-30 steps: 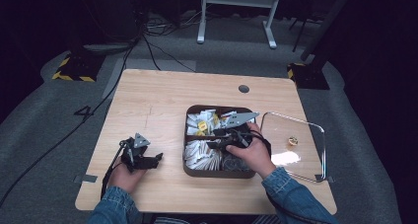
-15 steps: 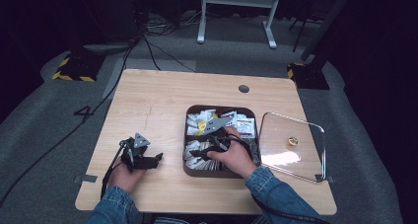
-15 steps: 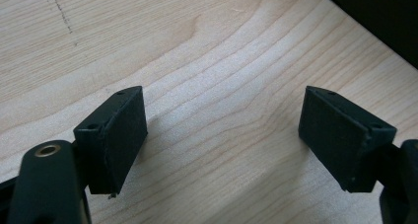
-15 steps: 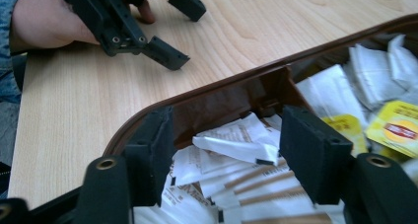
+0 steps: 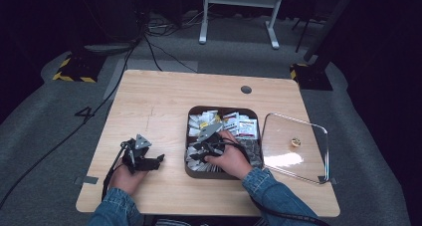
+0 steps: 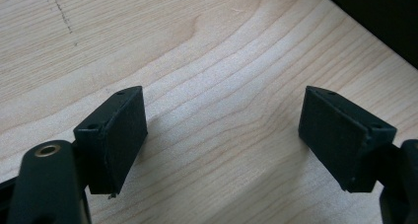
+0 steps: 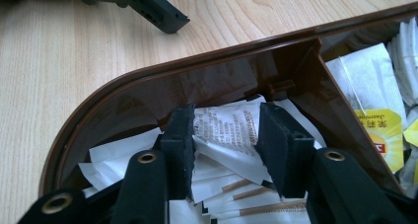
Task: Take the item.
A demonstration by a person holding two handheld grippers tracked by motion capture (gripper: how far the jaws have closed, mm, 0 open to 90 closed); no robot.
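A brown compartment tray (image 5: 188, 132) holds tea bags and paper sachets. My right gripper (image 5: 198, 155) reaches into its near-left compartment. In the right gripper view the right gripper (image 7: 226, 135) has its jaws just closing, and both pads now press a crumpled white printed sachet (image 7: 227, 116) that buckles between them above a heap of white sachets. The tray wall (image 7: 197, 81) curves right behind it. My left gripper (image 5: 158, 160) rests on the table left of the tray. Its jaws (image 6: 222, 135) stand wide open over bare wood, with nothing between them.
A clear glass lid (image 5: 298, 156) with a small yellow knob (image 5: 295, 142) lies on the table right of the tray. Tea bags with yellow tags (image 7: 379, 130) fill the neighbouring compartment. A grommet hole (image 5: 246, 89) sits near the table's far edge.
The right hand has moved left and down from the middle of the tray into its near-left compartment, and its jaws have narrowed onto a white sachet. The left gripper has kept still.
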